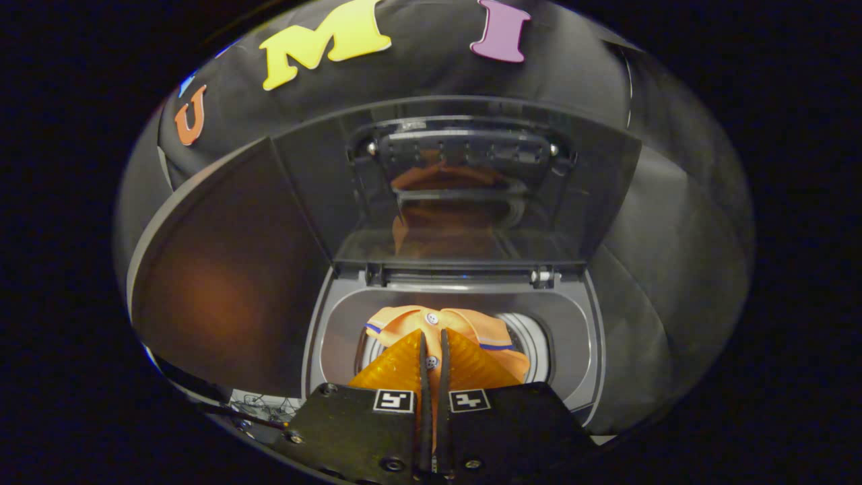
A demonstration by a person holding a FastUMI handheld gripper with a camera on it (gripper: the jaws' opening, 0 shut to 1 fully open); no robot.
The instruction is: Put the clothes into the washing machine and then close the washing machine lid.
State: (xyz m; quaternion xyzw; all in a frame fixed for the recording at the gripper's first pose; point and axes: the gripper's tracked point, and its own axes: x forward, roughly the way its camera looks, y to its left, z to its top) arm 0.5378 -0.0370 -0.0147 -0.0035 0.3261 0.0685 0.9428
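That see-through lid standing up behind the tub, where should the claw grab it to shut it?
Probably the lid's top edge with the dark handle bar, from the front, since it stands upright on hinges at the back of the washing machine. First the claw is shut on the orange shirt over the drum.

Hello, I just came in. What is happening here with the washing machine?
A person is using a handheld gripper to load laundry. Its two fingers are nearly closed on an orange shirt with white buttons and blue trim, and they hold it over the round opening of the washing machine. The shirt hangs at the mouth of the drum, not yet let go. The lid stands open, upright behind the opening, and reflects the orange cloth. Closing the lid is not yet done.
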